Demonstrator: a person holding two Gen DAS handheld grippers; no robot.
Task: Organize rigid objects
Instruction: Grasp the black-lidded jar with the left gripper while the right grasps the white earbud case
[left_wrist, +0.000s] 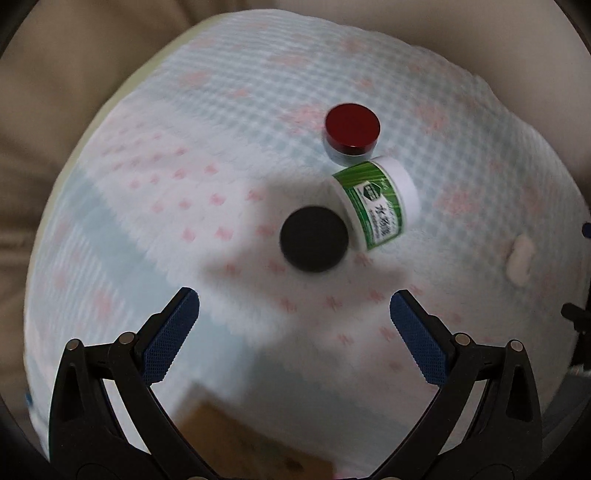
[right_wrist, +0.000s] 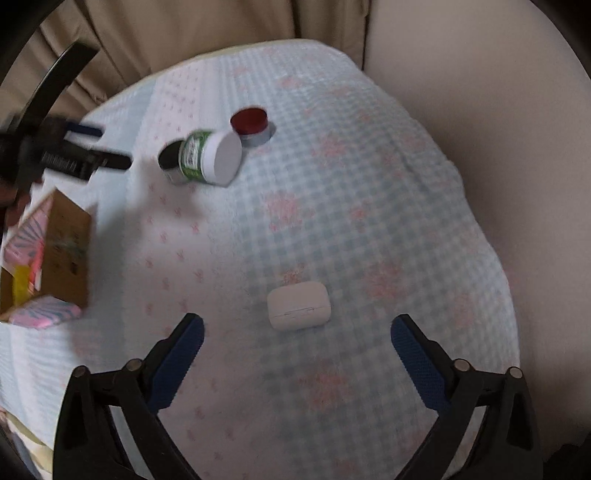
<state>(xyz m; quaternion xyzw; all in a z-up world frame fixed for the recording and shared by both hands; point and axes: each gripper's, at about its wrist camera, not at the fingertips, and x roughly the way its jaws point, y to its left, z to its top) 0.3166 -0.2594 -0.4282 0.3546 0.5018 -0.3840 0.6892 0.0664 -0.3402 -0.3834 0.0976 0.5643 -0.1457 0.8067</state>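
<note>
The left claw (left_wrist: 294, 306) stood wide open, its blue pads (left_wrist: 170, 339) far apart and gripping nothing; it hung above the checked cloth (left_wrist: 184, 147) without touching any item; just ahead of it, toward 12 o'clock, lay the black-lidded jar (left_wrist: 314, 239), seen from above; against that jar's 2 o'clock side leaned the green-labelled jar (left_wrist: 376, 205), tipped on its side with its white lid pointing to 2 o'clock; beyond it, at 12 o'clock, the red-lidded jar (left_wrist: 352, 133) stood upright, apparently touching the green one's upper edge; a brown cardboard box (left_wrist: 236, 439) showed blurred at 6 o'clock between the claw's arms.

The right claw (right_wrist: 297, 326) was likewise spread fully open and held nothing; the white earbud case (right_wrist: 298, 305) lay flat on the cloth (right_wrist: 369, 184) between its pad tips, slightly ahead at 12 o'clock, clear of both pads (right_wrist: 417, 365); whether the tips grazed the cloth could not be told; in this view the three jars sat well away at 11 o'clock, the box (right_wrist: 59, 254) with pink packets at 9 o'clock, and the left claw (right_wrist: 92, 147) appeared blurred at 10 o'clock, beside the jars.
</note>
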